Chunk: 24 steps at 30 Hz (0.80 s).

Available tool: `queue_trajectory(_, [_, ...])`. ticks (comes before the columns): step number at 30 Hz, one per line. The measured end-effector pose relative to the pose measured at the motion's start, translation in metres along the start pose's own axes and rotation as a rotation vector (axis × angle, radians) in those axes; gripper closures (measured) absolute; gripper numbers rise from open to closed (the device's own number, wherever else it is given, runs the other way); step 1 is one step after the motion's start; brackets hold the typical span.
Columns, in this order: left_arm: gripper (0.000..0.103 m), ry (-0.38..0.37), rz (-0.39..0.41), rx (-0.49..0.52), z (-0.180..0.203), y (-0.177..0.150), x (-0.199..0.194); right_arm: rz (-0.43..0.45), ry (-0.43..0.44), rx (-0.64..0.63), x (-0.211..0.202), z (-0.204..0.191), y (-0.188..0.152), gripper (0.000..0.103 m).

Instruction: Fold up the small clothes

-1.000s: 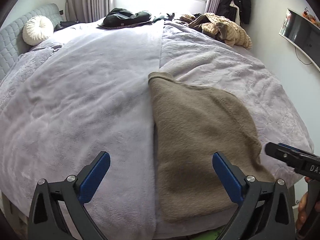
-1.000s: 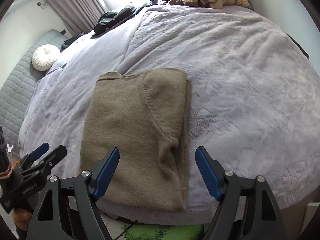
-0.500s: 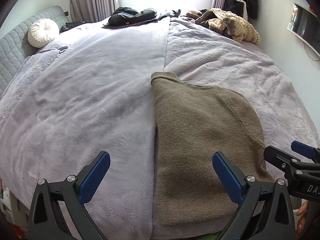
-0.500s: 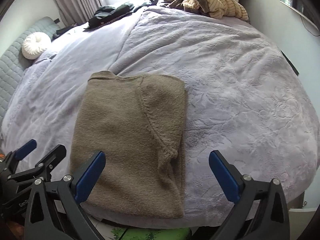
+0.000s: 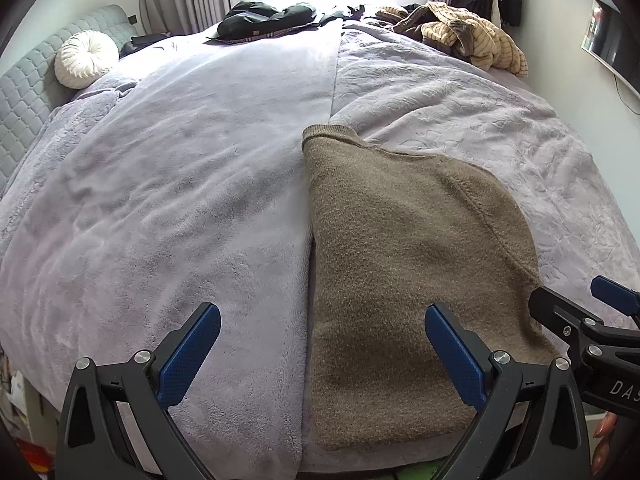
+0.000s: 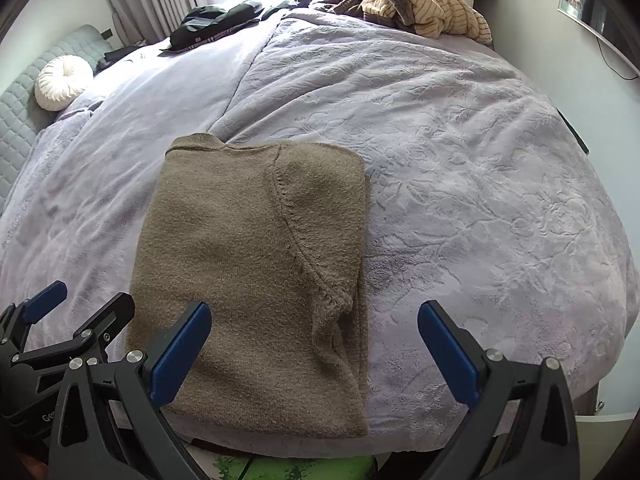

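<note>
Both hand-held grippers, left (image 5: 322, 350) and right (image 6: 314, 346), hover with jaws spread wide and empty, the right's having just been opening, above the folded brown sweater (image 6: 256, 280) lying flat at the bed's (image 6: 460, 184) near edge.

The sweater (image 6: 256, 280) ahead of the right gripper (image 6: 314, 350) is a fuzzy, matt brown knit with a ribbed seam. The blanket (image 5: 180, 184) ahead of the left gripper (image 5: 322, 352) is smooth, plush lilac fleece; its other half (image 6: 460, 184), beyond the right gripper, is embossed with a leafy pattern. Both grippers are matt black plastic with silvery metal screws and finely textured blue pads (image 5: 452, 354). Far off, the headboard (image 5: 28, 92) is quilted grey cloth.
</note>
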<state>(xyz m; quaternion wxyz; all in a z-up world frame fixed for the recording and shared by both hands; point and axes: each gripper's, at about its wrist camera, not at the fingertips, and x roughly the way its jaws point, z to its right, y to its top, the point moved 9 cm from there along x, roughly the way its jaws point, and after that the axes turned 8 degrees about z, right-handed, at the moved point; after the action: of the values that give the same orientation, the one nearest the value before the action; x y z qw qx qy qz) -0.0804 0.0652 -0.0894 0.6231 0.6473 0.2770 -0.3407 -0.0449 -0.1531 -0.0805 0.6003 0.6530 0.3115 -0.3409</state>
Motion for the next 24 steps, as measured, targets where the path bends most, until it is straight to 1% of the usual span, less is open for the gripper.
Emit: queue_trajectory(24, [0.001,0.019,0.001,0.014,-0.0011,-0.001,-0.0012,0.005,-0.019,-0.002,-0.0017,0.0037,0.0,0.0])
